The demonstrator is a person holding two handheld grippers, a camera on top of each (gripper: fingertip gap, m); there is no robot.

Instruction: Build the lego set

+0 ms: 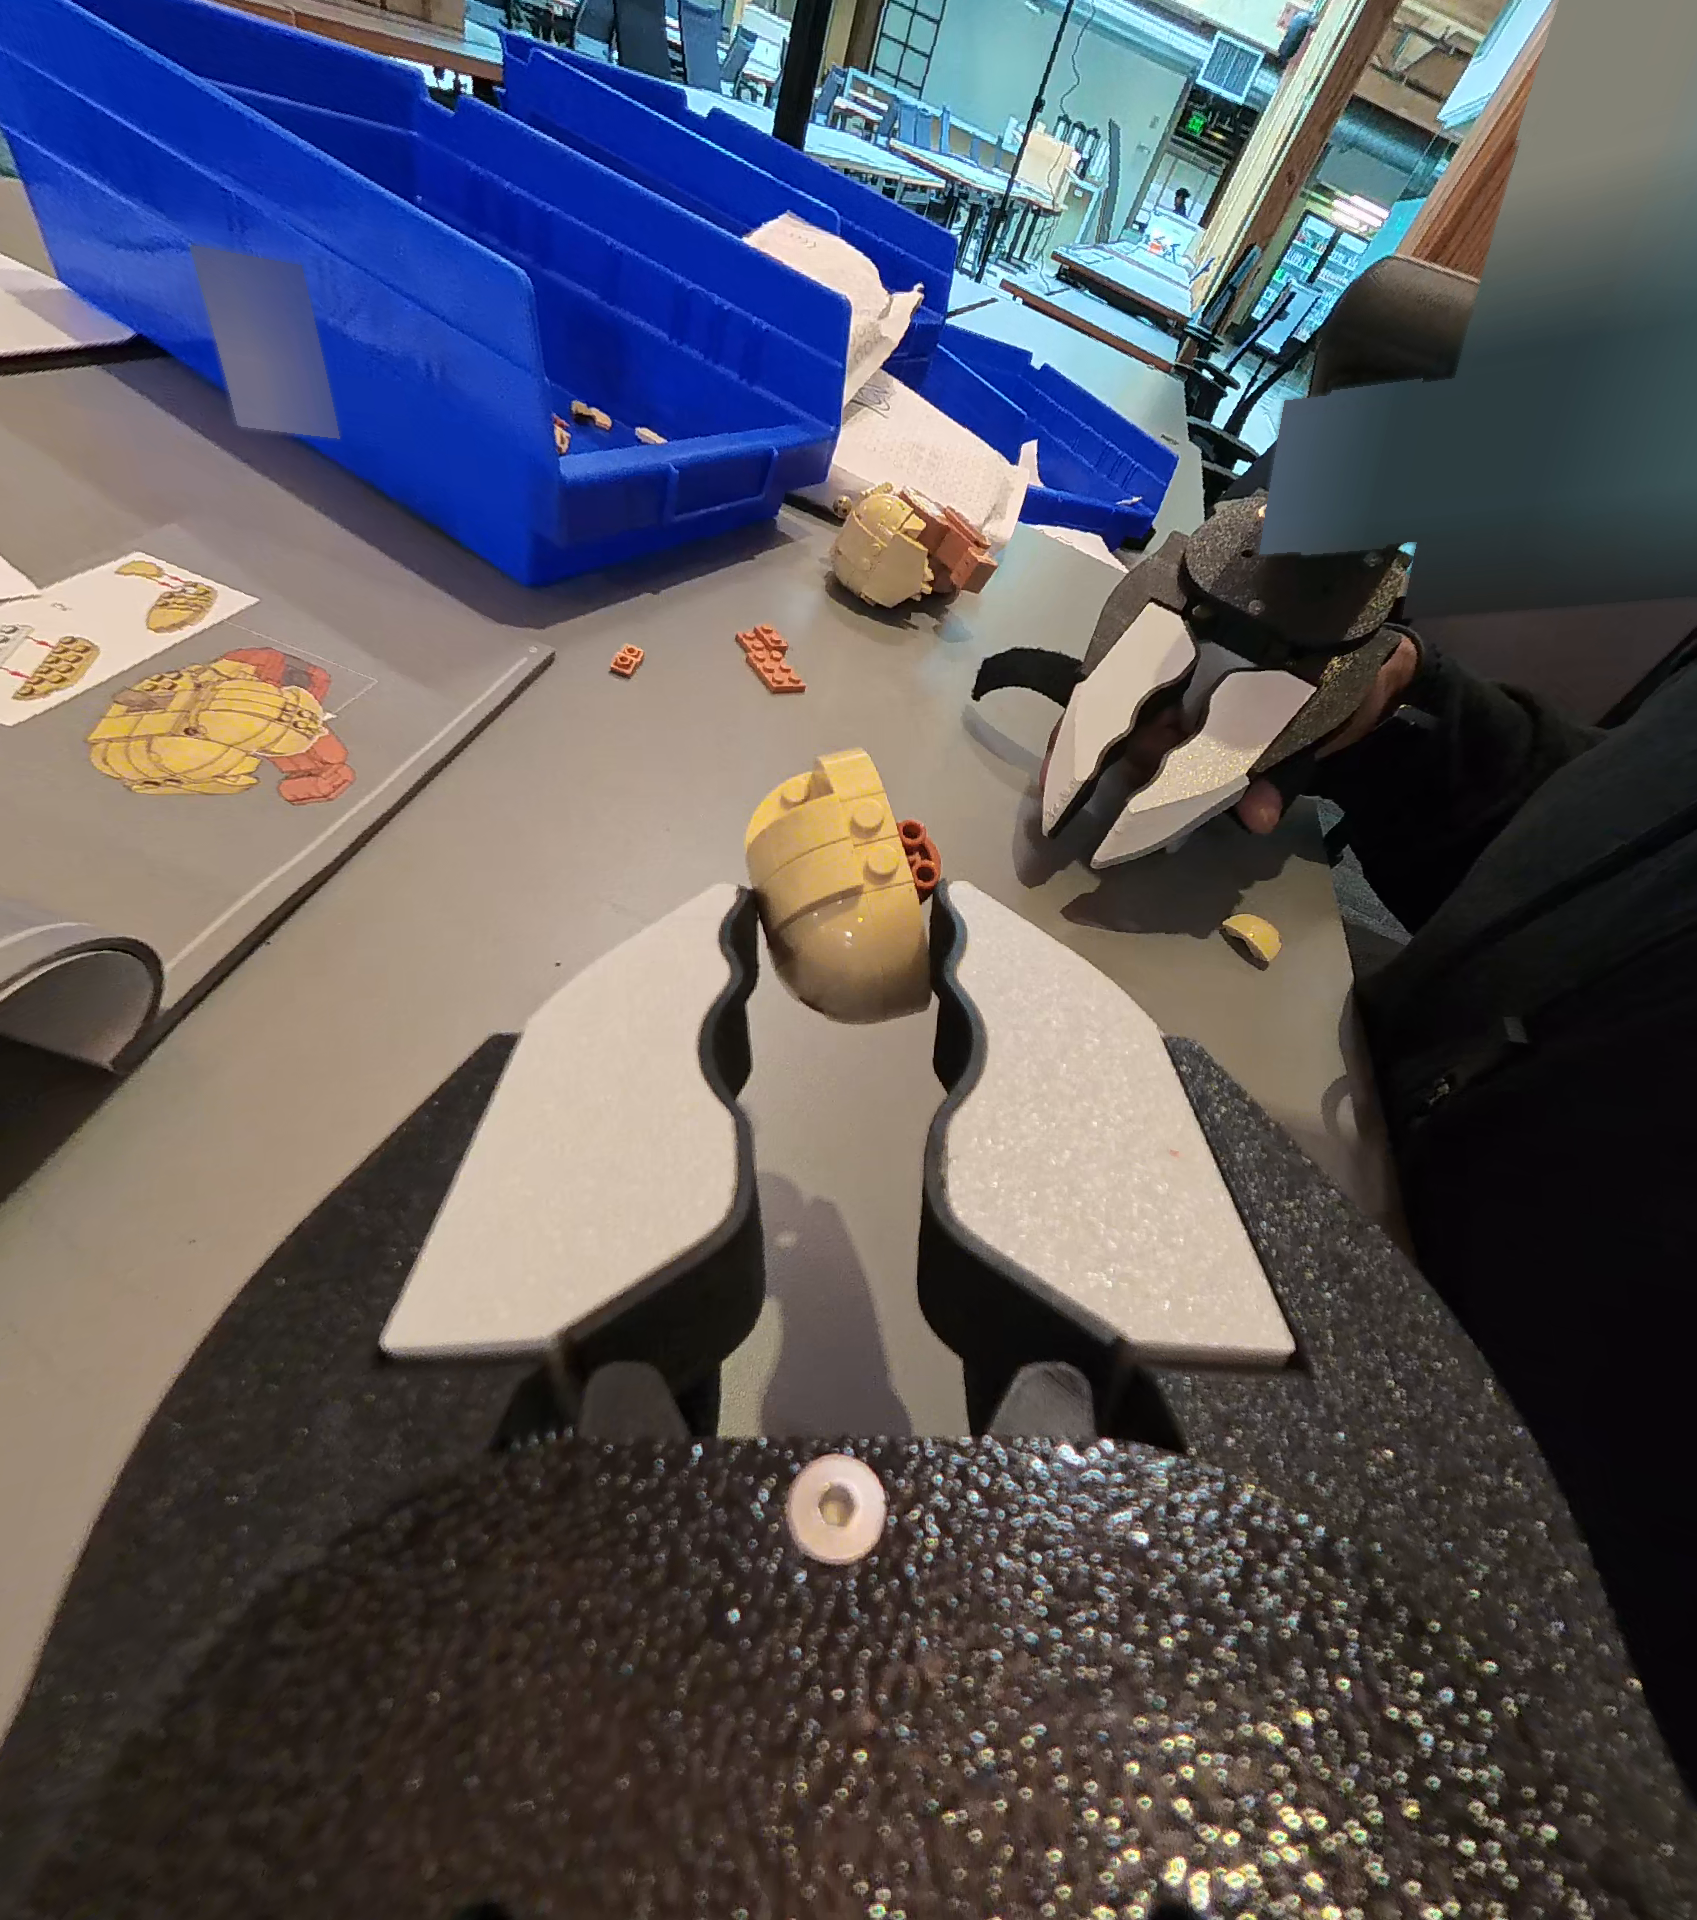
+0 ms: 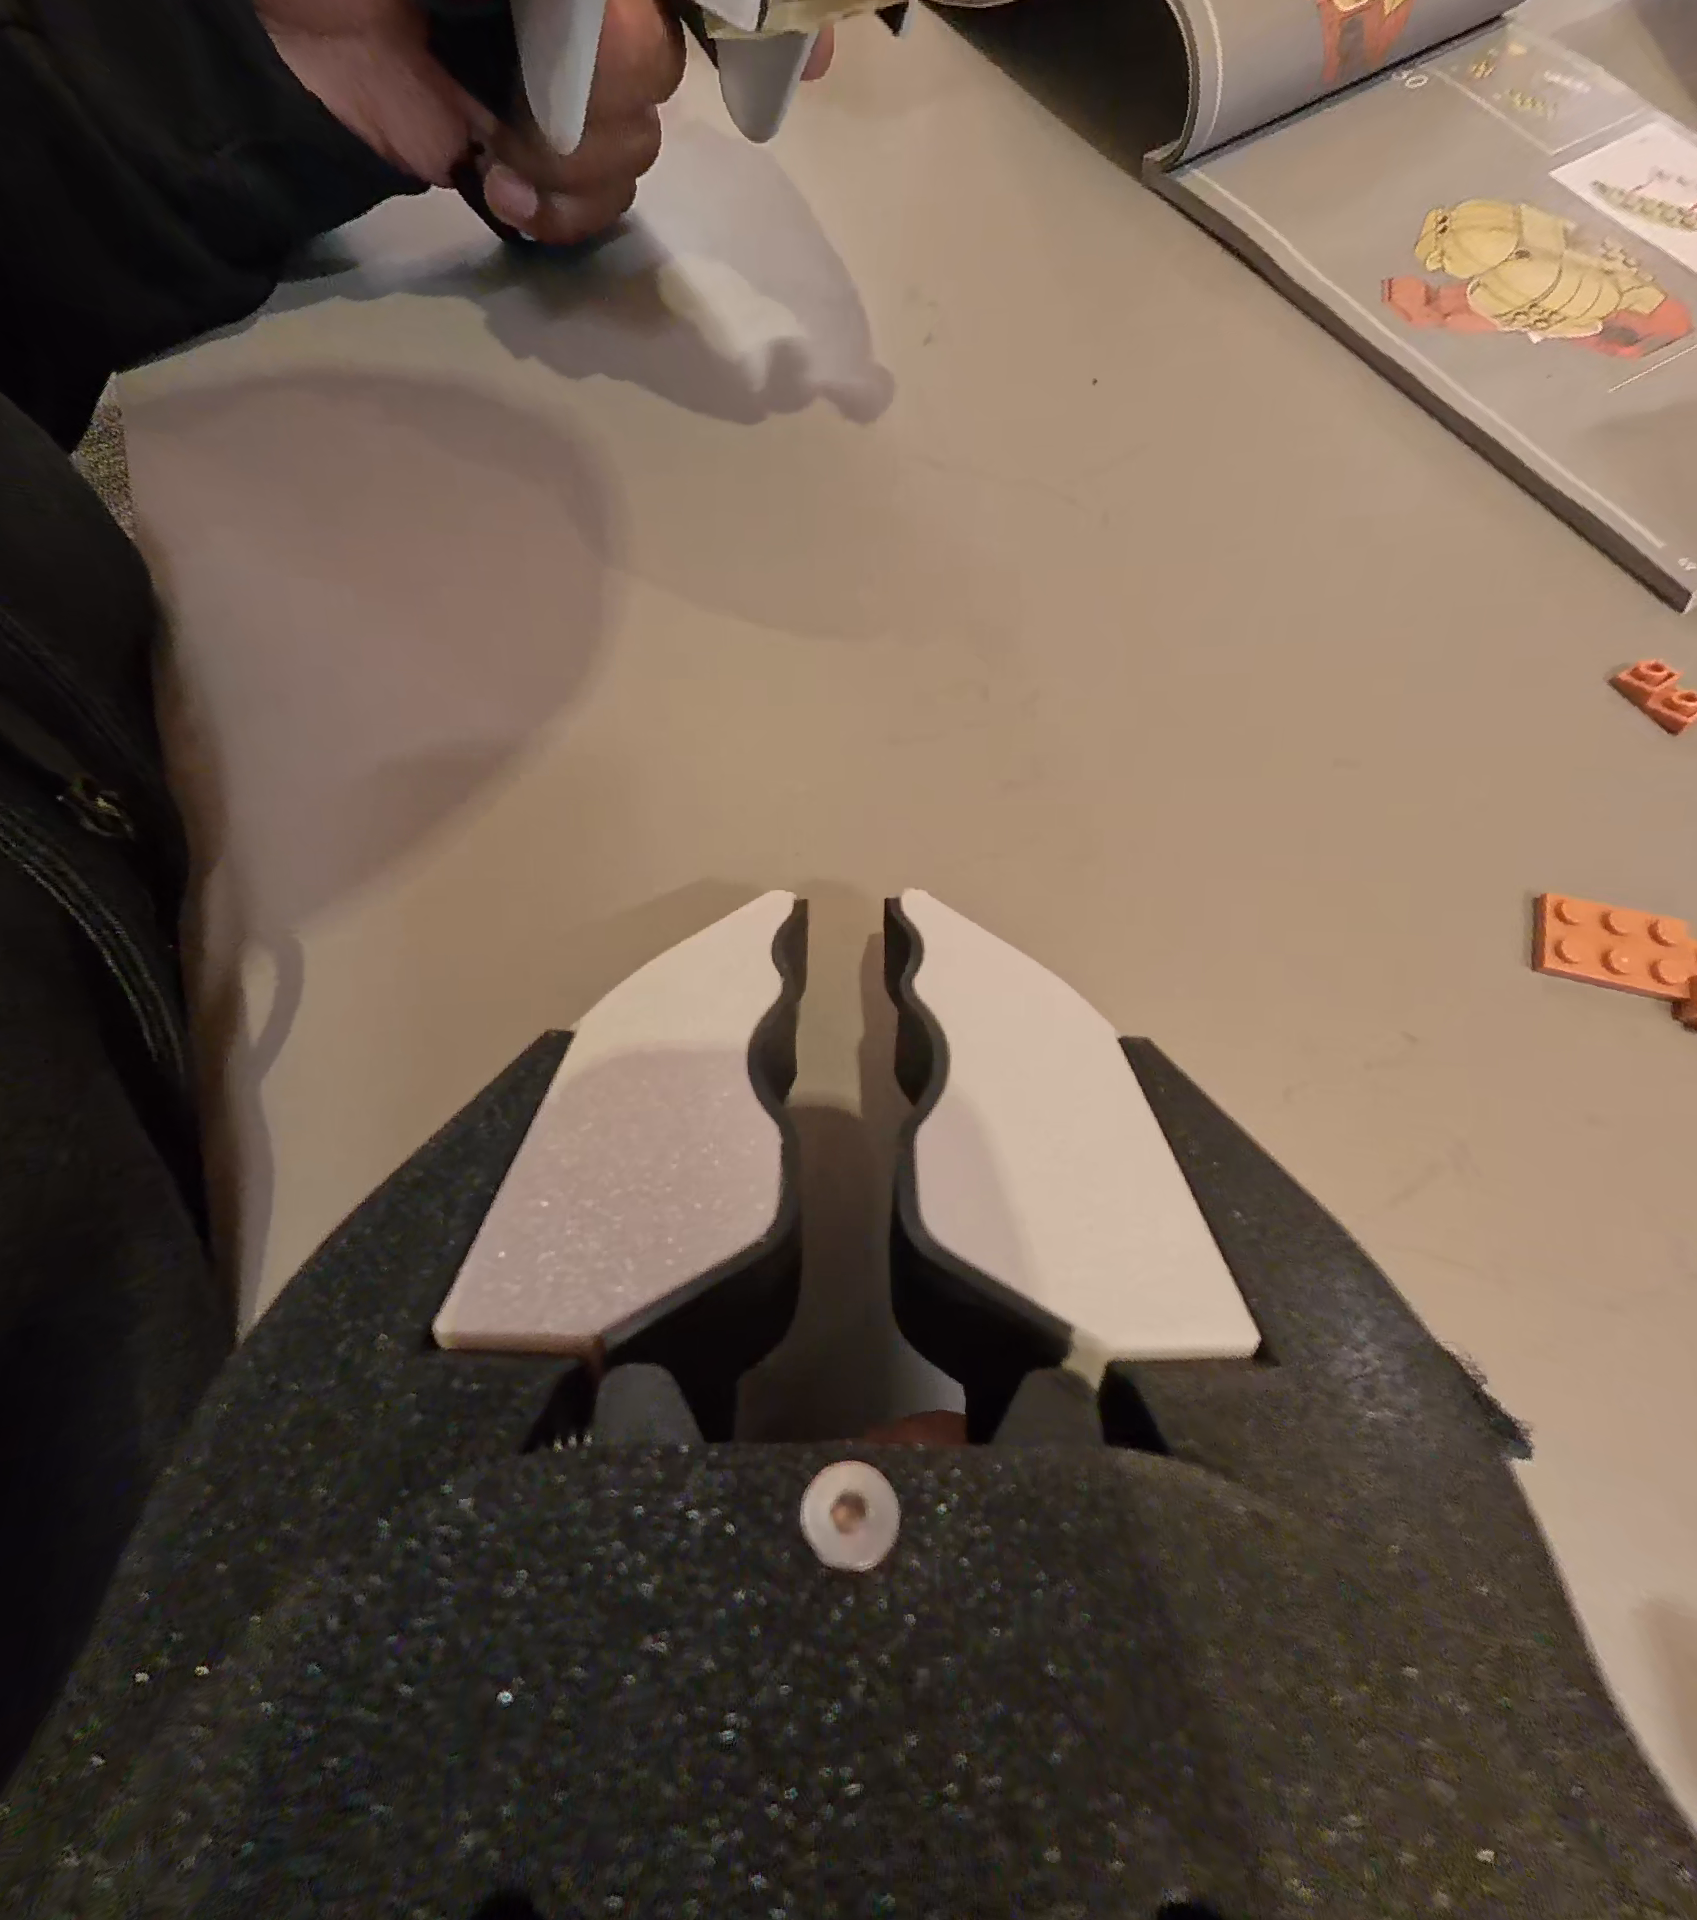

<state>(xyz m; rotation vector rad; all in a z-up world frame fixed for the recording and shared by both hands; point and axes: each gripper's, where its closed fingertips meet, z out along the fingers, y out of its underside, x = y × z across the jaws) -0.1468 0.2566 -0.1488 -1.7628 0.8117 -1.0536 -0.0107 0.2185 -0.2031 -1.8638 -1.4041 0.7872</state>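
Observation:
My left gripper [image 1: 839, 904] is shut on a rounded tan lego assembly [image 1: 839, 883] with a small brown part on its right side, and holds it just above the grey table [image 1: 563, 831]. My right gripper [image 2: 844, 904] is empty, its jaws a narrow gap apart, low over the table. It also shows in the left wrist view [image 1: 1083, 844], to the right of the held assembly. A small tan curved piece [image 1: 1252, 938] lies near it. Brown plates [image 2: 1654, 966] and a small brown plate [image 2: 1663, 701] lie to its right.
An open instruction booklet [image 1: 200, 727] lies at the left. Blue bins [image 1: 408, 312] stand at the back, one with several small pieces. A second tan and brown assembly [image 1: 901, 551] sits by a paper bag [image 1: 927, 447]. A person in dark clothing [image 1: 1602, 1039] is at the right. My left tips are about 20 cm from the small tan curved piece [image 1: 1252, 938], my right tips only 8 cm.

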